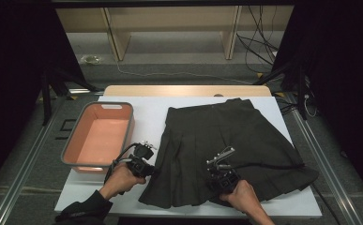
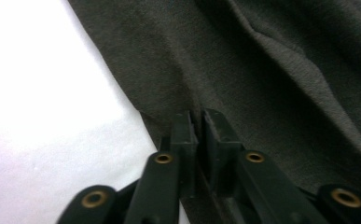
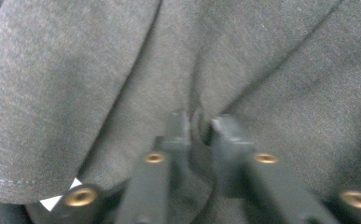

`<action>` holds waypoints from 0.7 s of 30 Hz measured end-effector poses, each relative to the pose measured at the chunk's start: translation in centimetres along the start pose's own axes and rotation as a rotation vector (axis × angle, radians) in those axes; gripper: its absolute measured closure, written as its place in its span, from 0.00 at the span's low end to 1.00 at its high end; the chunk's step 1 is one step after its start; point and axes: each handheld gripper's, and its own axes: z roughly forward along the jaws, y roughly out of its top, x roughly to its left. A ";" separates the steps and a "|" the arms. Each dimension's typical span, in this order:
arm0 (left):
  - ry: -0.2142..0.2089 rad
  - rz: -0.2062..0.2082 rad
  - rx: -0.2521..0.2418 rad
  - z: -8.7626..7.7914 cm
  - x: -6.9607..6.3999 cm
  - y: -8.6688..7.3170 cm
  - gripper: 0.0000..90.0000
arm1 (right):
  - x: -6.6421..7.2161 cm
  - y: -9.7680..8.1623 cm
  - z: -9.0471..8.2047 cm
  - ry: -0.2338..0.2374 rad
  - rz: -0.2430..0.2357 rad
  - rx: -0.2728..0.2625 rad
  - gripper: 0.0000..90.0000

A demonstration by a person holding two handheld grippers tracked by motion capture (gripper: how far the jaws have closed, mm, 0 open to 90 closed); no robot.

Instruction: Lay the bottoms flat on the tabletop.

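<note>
- The skirt (image 1: 226,150) lies flat on the white table (image 1: 141,117), waistband at the far side and hem towards the person; spread out like this, it looks ready for folding.
- The left gripper (image 1: 144,161) sits at the skirt's left edge near the hem. In the left gripper view its jaws are nearly together, with a pinch of cloth (image 2: 199,116) running up between the tips: clamped on the skirt's edge. Bare table lies just to the left of the jaws there, so the grip is right at the border, likely to lift that side cleanly.
- The right gripper (image 1: 221,171) rests on the skirt near the middle of the hem. In the right gripper view its jaws are close together on a raised ridge of fabric (image 3: 199,121): clamped on the skirt too. Pleats fan out beyond the tips.
- Two grips spaced along the near side should let the hem rise evenly, without bunching.
- The pink bin (image 1: 99,136) stands beyond the left gripper, apart from the skirt, probably waiting for the folded piece.
</note>
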 end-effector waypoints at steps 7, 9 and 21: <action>-0.001 -0.019 -0.001 -0.9 0.3 -0.4 0.68 | -0.7 -0.8 -1.5 -0.004 -0.020 -0.007 0.96; 0.004 -0.032 -0.003 -1.0 0.4 -0.6 0.61 | -1.0 -1.1 -1.6 -0.017 -0.023 0.000 0.96; 0.051 -0.075 -0.010 -1.9 0.5 -1.6 0.38 | -2.0 -0.5 -2.9 -0.010 0.020 -0.117 0.53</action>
